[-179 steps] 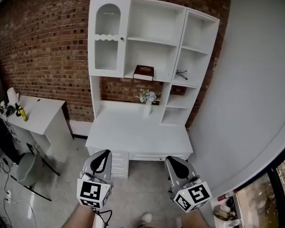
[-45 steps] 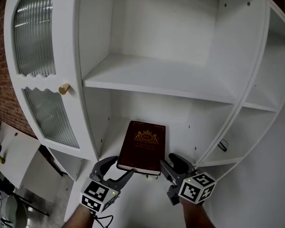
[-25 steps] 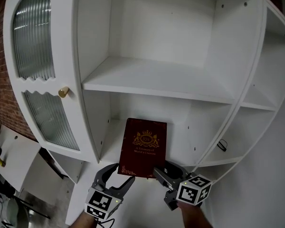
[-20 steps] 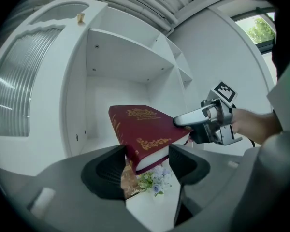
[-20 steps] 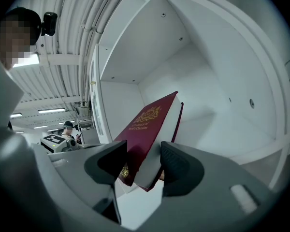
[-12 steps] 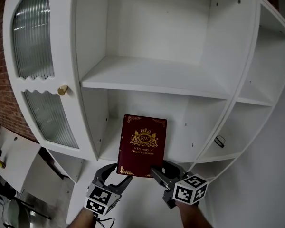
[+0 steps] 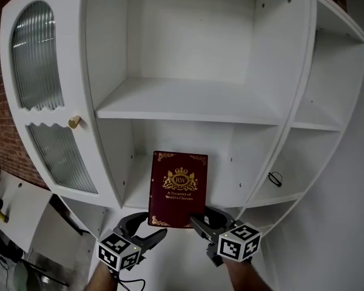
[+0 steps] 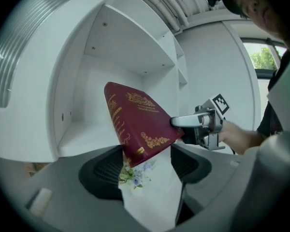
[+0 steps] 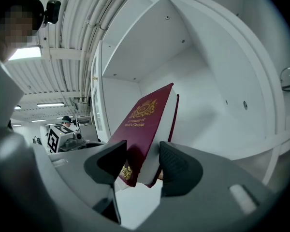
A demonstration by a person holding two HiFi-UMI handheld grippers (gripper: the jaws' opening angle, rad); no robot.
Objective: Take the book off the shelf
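A maroon book (image 7: 178, 188) with gold print stands upright in the air, in front of the lower shelf (image 7: 138, 194) of the white hutch. My right gripper (image 7: 204, 220) is shut on the book's lower right corner. In the right gripper view both jaws press the book (image 9: 146, 129) inside my right gripper (image 9: 142, 164). My left gripper (image 7: 147, 228) hangs open under the lower left corner. In the left gripper view the book (image 8: 135, 122) has its corner dipping between the wide jaws of my left gripper (image 8: 147, 170), and I cannot tell if they touch it.
A glass cabinet door (image 7: 36, 59) with a brass knob (image 7: 74, 122) is at the left. Eyeglasses (image 7: 274, 179) lie on the right side shelf. An upper shelf board (image 7: 188, 105) is above. A small vase of flowers (image 8: 131, 174) stands below.
The book went from lying flat on the shelf to upright, off the board, cover facing me. Both grippers have drawn slightly back and down; the left one shifted left.
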